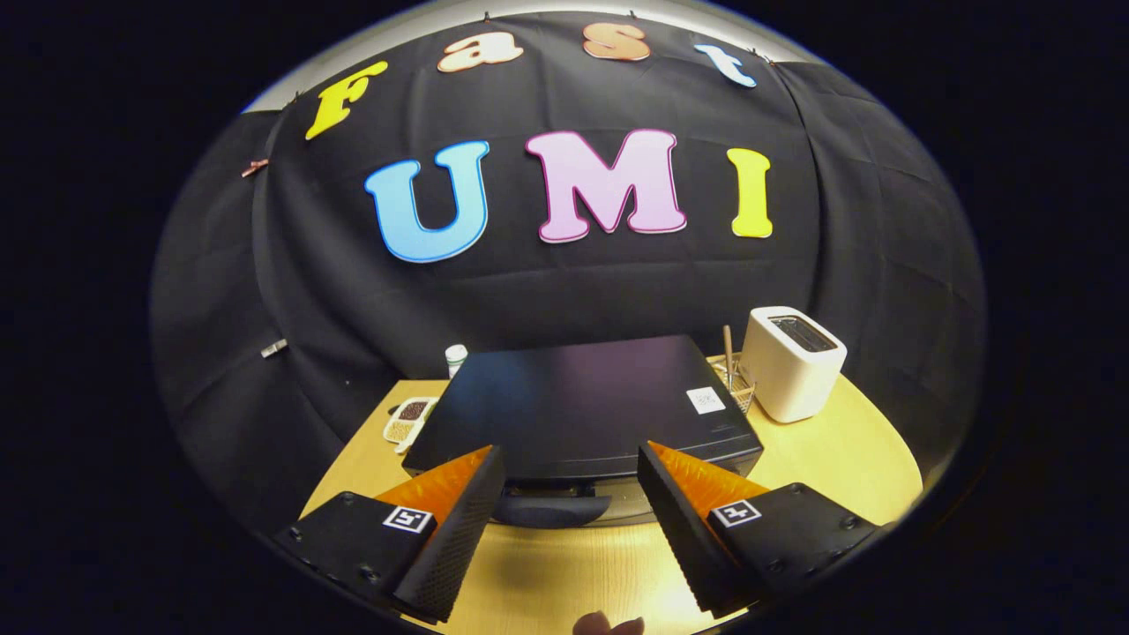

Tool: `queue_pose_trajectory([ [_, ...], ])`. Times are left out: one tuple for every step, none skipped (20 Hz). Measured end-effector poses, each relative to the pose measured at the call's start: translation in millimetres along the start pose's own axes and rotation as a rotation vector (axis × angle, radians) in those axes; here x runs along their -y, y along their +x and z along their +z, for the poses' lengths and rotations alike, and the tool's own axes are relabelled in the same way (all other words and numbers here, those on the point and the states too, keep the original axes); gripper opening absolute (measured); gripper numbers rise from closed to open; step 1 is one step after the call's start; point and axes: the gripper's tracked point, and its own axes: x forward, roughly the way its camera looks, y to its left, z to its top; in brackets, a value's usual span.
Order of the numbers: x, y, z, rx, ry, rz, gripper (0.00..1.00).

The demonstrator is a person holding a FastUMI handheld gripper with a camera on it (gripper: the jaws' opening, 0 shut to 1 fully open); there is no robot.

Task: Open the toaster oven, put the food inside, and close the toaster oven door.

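You had a light wooden table point(820, 459) in front of you. A black toaster oven point(578, 401) sat at its middle, seen from above, door handle facing you. To the oven's right stood a white pop-up toaster point(792, 362), with a small wire basket point(739, 388) holding an upright stick between them. To the oven's left lay a small divided tray point(407, 418) of grains or seeds, and behind it stood a small white bottle point(456, 357).

Ribbed fingers point(459, 529), square tag markers
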Motion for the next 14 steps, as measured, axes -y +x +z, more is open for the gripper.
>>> queue_pose_trajectory([
  [-2.8,6.8,-7.9,-0.021,-0.003,-0.001,0.99],
  [-6.0,13.8,-14.6,-0.041,-0.007,-0.004,0.99],
  [-7.3,19.7,-21.6,-0.059,-0.010,-0.009,0.99],
  [-7.9,26.0,-28.9,-0.085,-0.014,-0.014,0.99],
  [-9.0,31.4,-36.2,-0.106,-0.016,-0.020,0.99],
  [-8.4,36.0,-42.4,-0.128,-0.019,-0.029,0.99],
  [-6.6,37.1,-46.9,-0.145,-0.022,-0.040,0.99],
  [-5.3,38.7,-44.1,-0.133,-0.030,-0.056,0.99],
  [-3.3,37.2,-47.6,-0.140,-0.030,-0.076,0.99],
  [-2.9,38.6,-44.9,-0.137,-0.035,-0.091,0.97],
  [-3.9,39.3,-46.1,-0.141,-0.046,-0.094,0.97],
  [-4.3,39.0,-47.5,-0.141,-0.058,-0.097,0.97],
  [-5.3,36.3,-51.4,-0.147,-0.082,-0.097,0.98],
  [-2.3,33.3,-55.7,-0.156,-0.094,-0.104,0.99],
])
